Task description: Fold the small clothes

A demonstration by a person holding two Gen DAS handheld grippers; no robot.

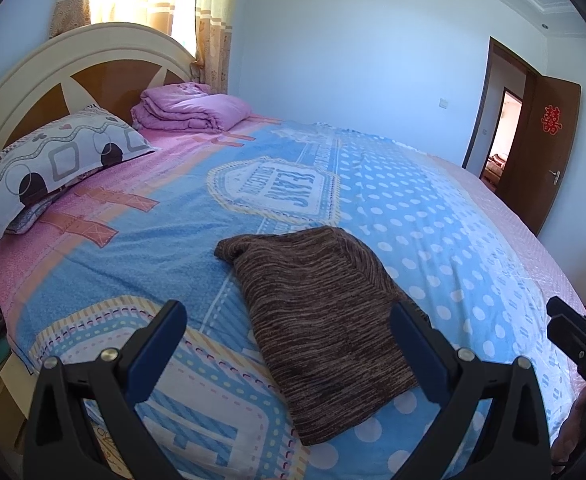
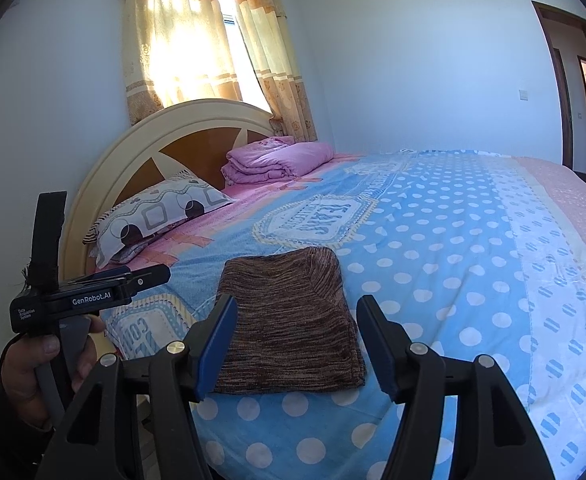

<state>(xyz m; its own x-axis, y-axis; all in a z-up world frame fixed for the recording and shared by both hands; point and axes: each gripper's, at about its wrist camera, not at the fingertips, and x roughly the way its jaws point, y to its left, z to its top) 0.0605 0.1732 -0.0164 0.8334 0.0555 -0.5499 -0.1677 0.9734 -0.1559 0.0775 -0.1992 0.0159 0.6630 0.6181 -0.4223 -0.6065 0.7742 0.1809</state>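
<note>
1. Your left gripper [image 1: 289, 328] and right gripper [image 2: 297, 336] are both spread wide, holding nothing, up above the bed [image 1: 453, 200].
2. Your brown sweater [image 1: 325, 320] lies folded near the bed's edge.
3. Grab only its top layer and the fold could fall open.

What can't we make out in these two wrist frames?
- Sweater: near edge partly behind the left gripper fingers; in the right wrist view, its sides sit behind the right gripper fingers. Sleeves tucked out of sight.
- Bed: foot end cut off by the lens rim in both views.
- Room beyond the door: too small and overexposed.
- Red door emblem: too small to read.
</note>
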